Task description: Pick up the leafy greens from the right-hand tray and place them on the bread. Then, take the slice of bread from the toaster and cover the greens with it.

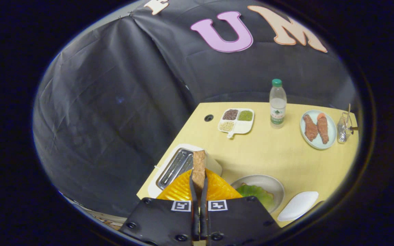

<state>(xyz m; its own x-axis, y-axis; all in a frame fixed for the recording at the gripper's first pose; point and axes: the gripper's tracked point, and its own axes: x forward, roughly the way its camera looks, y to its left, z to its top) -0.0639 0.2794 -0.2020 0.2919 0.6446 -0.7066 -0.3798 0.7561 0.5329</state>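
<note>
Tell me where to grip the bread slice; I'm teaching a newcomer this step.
Pinch the bread slice across its two flat faces, near one end, coming in along its thin edge. It is thin and broad, so only the faces likely give purchase. The hand-held gripper is shut on it this way, its free end reaching beyond the fingers toward the toaster.

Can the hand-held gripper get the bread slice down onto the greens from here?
Probably yes. The hand-held gripper is shut on the bread slice, lifted clear above the toaster, and the greens lie uncovered in the bowl just beside it.
</note>
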